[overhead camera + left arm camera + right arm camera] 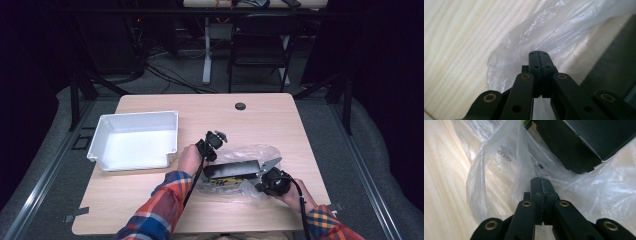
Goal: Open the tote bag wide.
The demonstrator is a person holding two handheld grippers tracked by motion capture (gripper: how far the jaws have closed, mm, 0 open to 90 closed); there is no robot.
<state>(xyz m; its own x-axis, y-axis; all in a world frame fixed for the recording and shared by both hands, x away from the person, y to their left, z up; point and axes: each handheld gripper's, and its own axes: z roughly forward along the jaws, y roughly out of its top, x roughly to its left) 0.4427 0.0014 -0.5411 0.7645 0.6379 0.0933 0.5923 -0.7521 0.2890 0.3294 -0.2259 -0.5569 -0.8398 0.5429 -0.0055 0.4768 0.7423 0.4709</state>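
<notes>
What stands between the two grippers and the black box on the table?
Only the plastic bag does. The black box lies inside it, and the left gripper and the right gripper are each shut on a fold of the film, not on the box.

White bin (135,140) blocks the surface (260,115) left of the plastic bag (250,152); beyond the bag and to its right, open wood, only a small dark grommet (240,106).
</notes>
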